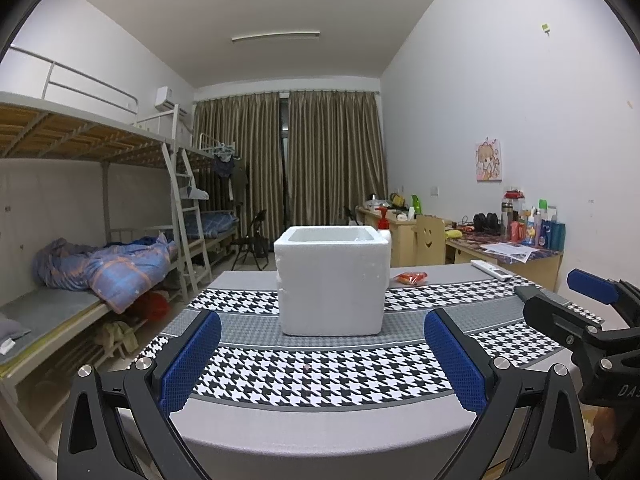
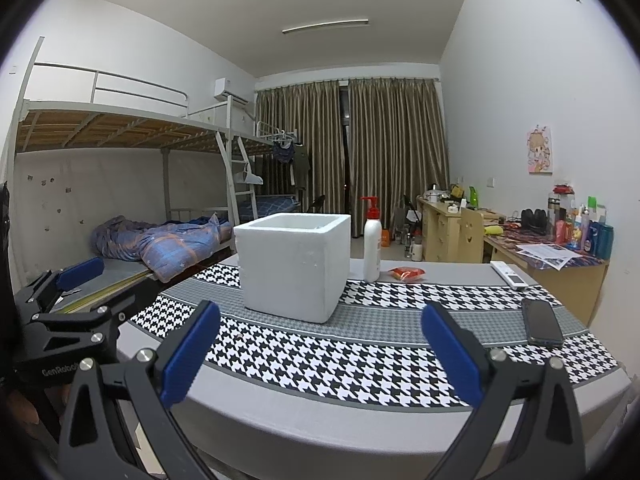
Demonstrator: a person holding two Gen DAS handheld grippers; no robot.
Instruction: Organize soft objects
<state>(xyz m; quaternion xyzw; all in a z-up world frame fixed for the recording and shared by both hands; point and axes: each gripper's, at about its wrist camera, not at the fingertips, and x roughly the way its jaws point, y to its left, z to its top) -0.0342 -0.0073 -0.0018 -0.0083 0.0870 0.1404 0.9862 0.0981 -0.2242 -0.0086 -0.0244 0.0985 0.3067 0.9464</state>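
Bare houndstooth tablecloth (image 2: 320,356) lies between my spread fingers and the foam box (image 2: 294,266). Pump bottle (image 2: 372,240) crowds its right; phone (image 2: 542,322) occupies right edge.

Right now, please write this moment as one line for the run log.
left gripper: open, empty | right gripper: open, empty | white square foam box: upright on houndstooth table cloth | red soft packet: behind box, untouched

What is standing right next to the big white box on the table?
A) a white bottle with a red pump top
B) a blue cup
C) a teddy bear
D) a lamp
A: in the right wrist view a white bottle with a red pump top stands upright just to the right of the white foam box, on the table.
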